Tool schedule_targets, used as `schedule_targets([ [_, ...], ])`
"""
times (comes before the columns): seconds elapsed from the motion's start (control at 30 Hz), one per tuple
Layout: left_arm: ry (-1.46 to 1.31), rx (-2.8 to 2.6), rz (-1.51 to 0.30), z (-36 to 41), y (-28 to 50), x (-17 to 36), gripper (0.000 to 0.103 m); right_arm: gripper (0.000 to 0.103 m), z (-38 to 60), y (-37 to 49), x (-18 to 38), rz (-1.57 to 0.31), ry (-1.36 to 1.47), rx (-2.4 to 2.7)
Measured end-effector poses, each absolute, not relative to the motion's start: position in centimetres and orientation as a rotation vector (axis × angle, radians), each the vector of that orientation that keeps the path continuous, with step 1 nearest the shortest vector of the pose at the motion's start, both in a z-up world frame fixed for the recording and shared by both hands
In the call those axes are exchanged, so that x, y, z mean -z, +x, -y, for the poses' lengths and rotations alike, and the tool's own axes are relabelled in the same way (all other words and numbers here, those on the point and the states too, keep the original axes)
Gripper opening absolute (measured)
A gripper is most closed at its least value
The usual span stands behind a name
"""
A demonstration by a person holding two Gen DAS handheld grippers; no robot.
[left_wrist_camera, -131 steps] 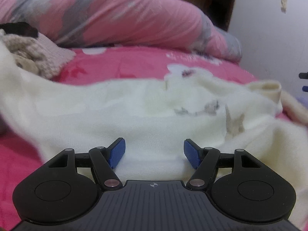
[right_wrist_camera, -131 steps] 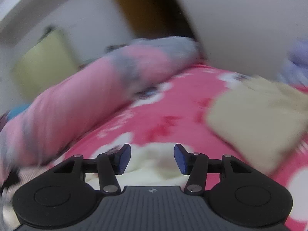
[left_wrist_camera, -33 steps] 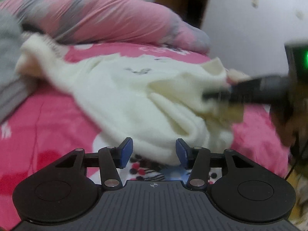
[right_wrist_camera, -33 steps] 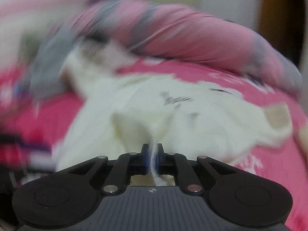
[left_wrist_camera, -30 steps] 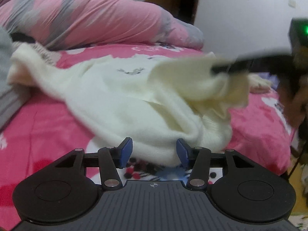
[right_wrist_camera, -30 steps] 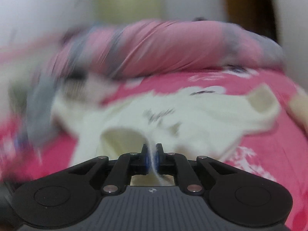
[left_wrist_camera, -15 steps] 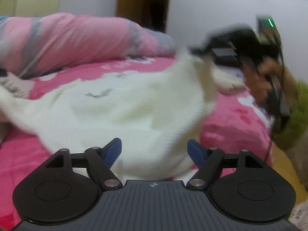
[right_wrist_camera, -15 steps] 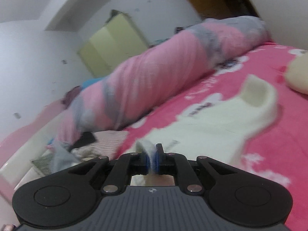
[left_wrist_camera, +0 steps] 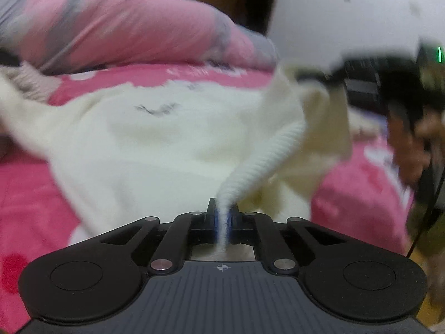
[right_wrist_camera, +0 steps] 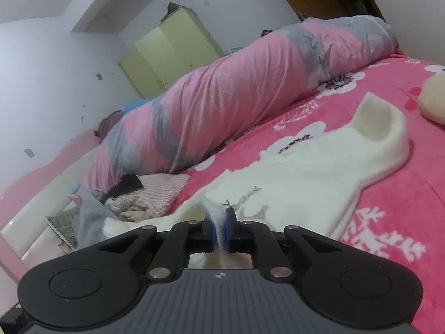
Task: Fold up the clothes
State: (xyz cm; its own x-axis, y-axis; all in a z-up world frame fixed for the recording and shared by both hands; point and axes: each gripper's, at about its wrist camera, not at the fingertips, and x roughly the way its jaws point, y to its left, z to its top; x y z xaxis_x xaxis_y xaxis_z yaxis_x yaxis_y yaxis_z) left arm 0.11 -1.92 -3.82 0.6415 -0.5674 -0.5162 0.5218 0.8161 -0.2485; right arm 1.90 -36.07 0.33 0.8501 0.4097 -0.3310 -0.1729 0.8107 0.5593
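While your left gripper (left_wrist_camera: pixel 222 217) and right gripper (right_wrist_camera: pixel 219 226) both pinched the cream sweater's (left_wrist_camera: pixel 167 139) hem, nothing was folded yet; collar (right_wrist_camera: pixel 381 122) at 1 o'clock.

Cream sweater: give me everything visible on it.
The cream sweater is a fuzzy knit with a small grey print on the front and a stand-up collar. It lies spread and rumpled on the pink floral bedspread. The left claw is shut on its ribbed hem, pulled taut; the right claw is shut on another edge. The left view is blurred.
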Motion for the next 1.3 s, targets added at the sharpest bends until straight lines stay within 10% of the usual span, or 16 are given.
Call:
schedule_targets([
  [0.3,-0.387,0.421,-0.653,-9.3,1.1,3.7,0.004,0.01,29.2,7.9,-1.2,-0.549,0.459,-0.518],
  [0.43,-0.423,0.382,-0.777,-10.0,2.7,7.5,0.007,0.052,24.1,11.8,3.2,-0.754,0.177,-0.386],
  [0.5,-0.452,0.38,-0.789,-10.4,3.0,8.3,0.01,0.052,23.0,12.1,4.5,-0.827,0.06,-0.33],
  [0.73,-0.419,0.395,-0.741,-10.9,2.2,7.6,0.033,0.101,31.8,2.6,-2.2,-0.511,0.292,-0.267],
  [0.87,-0.288,0.347,-0.612,-9.6,0.7,5.4,0.055,0.102,35.9,-1.5,-2.2,-0.464,0.405,-0.165],
  [1.3,0.055,0.686,-0.504,2.7,-1.6,3.1,0.056,0.076,28.2,-4.6,4.5,-0.541,0.108,-0.217],
])
